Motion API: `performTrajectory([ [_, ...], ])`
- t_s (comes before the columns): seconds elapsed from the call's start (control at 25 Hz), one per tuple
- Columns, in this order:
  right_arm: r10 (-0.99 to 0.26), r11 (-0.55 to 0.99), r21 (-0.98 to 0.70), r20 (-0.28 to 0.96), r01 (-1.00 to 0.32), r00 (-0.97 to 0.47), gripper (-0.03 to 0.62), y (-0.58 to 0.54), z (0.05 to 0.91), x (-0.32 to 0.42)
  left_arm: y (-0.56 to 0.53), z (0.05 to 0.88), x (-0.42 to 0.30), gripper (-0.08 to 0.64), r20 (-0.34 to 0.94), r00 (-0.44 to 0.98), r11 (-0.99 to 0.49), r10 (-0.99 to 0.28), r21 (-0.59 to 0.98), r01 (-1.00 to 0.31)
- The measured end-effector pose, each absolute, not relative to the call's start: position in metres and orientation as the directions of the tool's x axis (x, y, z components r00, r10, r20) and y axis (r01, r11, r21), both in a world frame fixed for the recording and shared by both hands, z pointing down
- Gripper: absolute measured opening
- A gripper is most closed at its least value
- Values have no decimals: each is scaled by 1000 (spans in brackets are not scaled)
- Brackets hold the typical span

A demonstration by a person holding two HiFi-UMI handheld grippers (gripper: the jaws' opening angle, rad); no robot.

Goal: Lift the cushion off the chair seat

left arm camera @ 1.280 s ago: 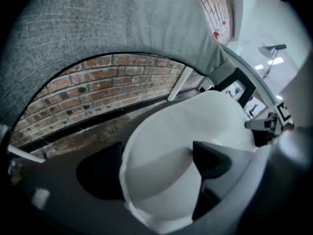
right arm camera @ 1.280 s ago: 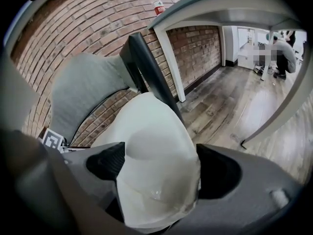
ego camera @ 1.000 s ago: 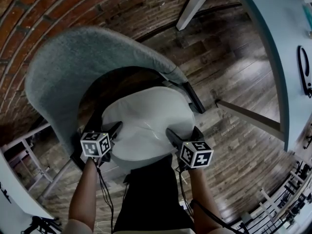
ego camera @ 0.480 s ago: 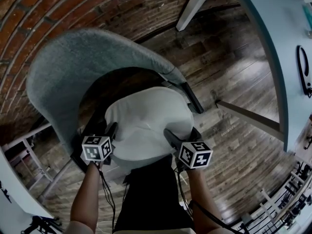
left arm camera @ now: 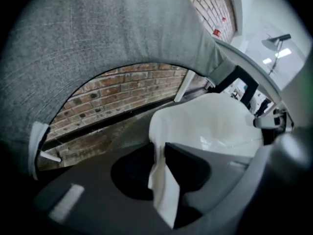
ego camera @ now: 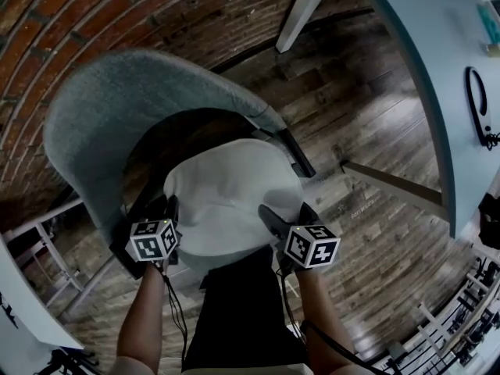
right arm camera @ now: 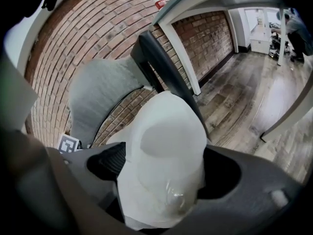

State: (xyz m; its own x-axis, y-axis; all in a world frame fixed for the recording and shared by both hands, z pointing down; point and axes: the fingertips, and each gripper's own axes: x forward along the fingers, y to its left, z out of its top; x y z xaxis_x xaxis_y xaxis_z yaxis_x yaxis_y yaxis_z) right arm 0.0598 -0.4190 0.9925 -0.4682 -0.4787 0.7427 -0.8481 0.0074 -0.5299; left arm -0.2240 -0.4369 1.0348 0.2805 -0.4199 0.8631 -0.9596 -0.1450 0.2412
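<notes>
A white cushion [ego camera: 230, 198] lies on the seat of a grey chair [ego camera: 117, 108] with a tall curved back. My left gripper [ego camera: 170, 209] is at the cushion's near left edge. Its jaws are closing, and in the left gripper view a thin fold of the cushion [left arm camera: 215, 126] is pinched between them at the left gripper [left arm camera: 162, 180]. My right gripper [ego camera: 269, 219] is at the near right edge. In the right gripper view the cushion's bulk [right arm camera: 166, 131] fills the gap of the right gripper [right arm camera: 164, 185], squeezed between the jaws.
A brick wall [ego camera: 94, 14] stands behind the chair. A light blue table [ego camera: 437, 92] curves along the right, with a black cable [ego camera: 476, 108] on it and white legs [ego camera: 301, 10]. The floor [ego camera: 375, 225] is wooden. A white rack [ego camera: 47, 241] stands at the left.
The left gripper's jaws have closed in on the cushion's left edge, which has bunched into a fold. The right gripper has kept its place on the right edge.
</notes>
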Motion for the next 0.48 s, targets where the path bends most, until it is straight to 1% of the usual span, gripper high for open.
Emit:
performTrajectory([
  [0.04, -482, -3, -534, 742, -846, -467, 437, -419, 991, 63, -436, 1032, -225, 69, 861, 273, -125, -430, 243, -962],
  [0.12, -485, -14, -526, 747, -850, -455, 348, -417, 988, 70, -432, 1029, -227, 59, 862, 266, -93, -432, 251, -964],
  [0.16, -485, -12, -519, 750, -854, -450, 293, -416, 986, 72, -429, 1029, -228, 50, 864, 264, -86, -429, 252, -964],
  [0.2, -483, -5, -515, 752, -857, -448, 278, -415, 985, 74, -427, 1028, -228, 32, 865, 261, -83, -428, 250, -965],
  [0.48, -479, 34, -512, 745, -858, -464, 212, -410, 963, 76, -417, 1004, -222, 31, 850, 255, -80, -460, 247, -966],
])
